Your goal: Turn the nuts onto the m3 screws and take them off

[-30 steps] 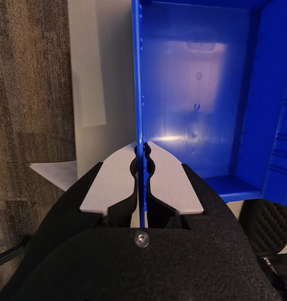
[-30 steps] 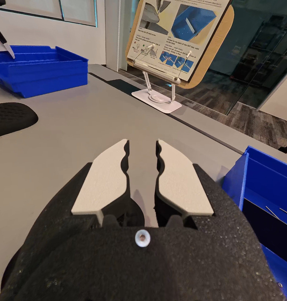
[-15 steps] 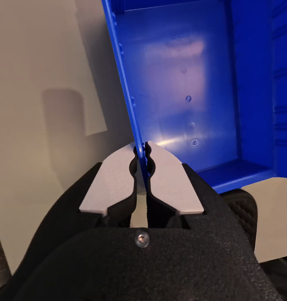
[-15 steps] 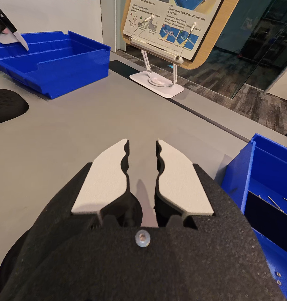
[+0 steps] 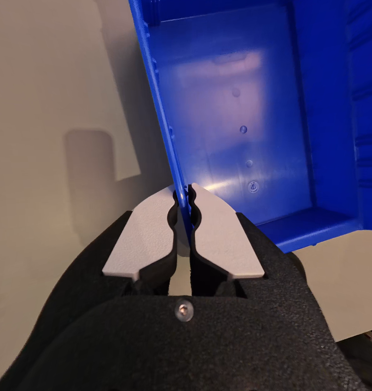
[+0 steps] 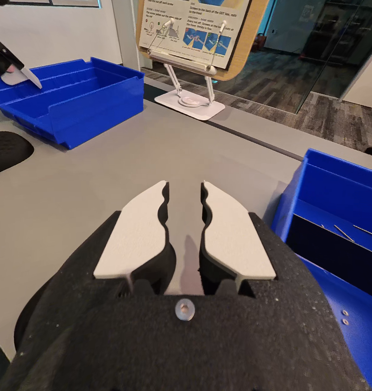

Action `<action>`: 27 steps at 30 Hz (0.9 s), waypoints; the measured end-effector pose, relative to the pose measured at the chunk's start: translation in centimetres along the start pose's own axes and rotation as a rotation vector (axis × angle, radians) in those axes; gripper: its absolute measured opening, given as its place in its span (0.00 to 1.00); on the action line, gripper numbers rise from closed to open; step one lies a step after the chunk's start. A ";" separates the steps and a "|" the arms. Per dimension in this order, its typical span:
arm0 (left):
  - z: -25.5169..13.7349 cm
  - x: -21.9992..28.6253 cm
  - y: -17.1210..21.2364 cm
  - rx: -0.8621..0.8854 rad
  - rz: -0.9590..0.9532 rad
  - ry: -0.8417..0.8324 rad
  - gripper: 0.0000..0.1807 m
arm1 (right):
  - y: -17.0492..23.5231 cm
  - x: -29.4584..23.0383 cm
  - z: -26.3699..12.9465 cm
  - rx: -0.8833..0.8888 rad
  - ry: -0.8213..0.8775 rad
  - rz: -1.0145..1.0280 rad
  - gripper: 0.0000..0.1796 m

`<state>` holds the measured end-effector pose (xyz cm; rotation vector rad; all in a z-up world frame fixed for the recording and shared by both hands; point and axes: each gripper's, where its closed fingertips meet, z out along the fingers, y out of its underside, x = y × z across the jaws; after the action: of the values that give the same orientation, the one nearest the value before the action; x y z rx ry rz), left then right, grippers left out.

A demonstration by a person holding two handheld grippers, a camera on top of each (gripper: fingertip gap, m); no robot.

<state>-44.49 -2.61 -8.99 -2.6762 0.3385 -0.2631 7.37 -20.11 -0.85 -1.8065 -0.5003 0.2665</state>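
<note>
The left claw [image 5: 182, 208] is clenched on the thin side wall of an empty blue bin [image 5: 233, 127], one finger outside the wall and one inside; the wall is a convenient handle, since it is narrow enough to fit between the fingers. From the right wrist view the same bin [image 6: 92, 110] rests on the grey desk [image 6: 138, 158] at far left, with the left claw at its rim [image 6: 22, 74]. It appears to be positioned as the receiving container, though nothing lies in it yet.

The right claw [image 6: 184, 203] is released, its fingers spread and holding nothing, low over bare desk. It stands just beside a second blue bin [image 6: 339, 190] at right, probably so that it can reach in next. Inside that bin, behind a dark divider, lie several thin metal screws [image 6: 343, 232]; two small nuts [image 6: 345, 317] show near the bin's lower edge. Whether any nut is threaded on cannot be told.

An instruction board on a white stand [image 6: 193, 42] faces the work from the desk's far edge, and a black padded rest [image 6: 7, 148] lies at left.
</note>
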 end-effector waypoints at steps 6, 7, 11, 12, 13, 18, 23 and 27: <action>0.0 2.1 -1.0 0.098 -0.022 0.131 0.14 | -4.7 9.6 -4.8 0.037 0.204 0.021 0.14; -0.5 2.7 -1.5 0.142 -0.053 0.203 0.22 | -5.5 12.7 -5.9 -0.014 0.274 0.001 0.16; -4.1 2.6 -3.4 0.320 -0.138 0.388 0.28 | -3.1 24.9 -9.2 -0.365 0.469 0.127 0.21; -5.1 2.1 -3.5 0.361 -0.143 0.388 0.26 | -1.3 26.3 -9.5 -0.454 0.444 0.218 0.20; -6.1 1.6 -3.6 0.400 -0.142 0.380 0.25 | 0.7 27.2 -9.7 -0.529 0.414 0.322 0.21; -10.4 0.2 -2.1 0.518 -0.089 0.332 0.23 | 10.3 27.8 -9.9 -0.801 0.281 0.513 0.29; -13.4 0.3 -0.1 0.560 -0.014 0.290 0.21 | 13.4 28.2 -8.3 -0.867 0.219 0.437 0.30; -14.5 0.7 1.3 0.540 0.028 0.272 0.20 | 15.2 28.6 -7.9 -0.989 0.197 0.402 0.27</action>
<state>-47.49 -9.63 3.47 -2.1045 0.3300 -0.6176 39.05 -16.99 -10.95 -2.8688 -0.1000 0.1050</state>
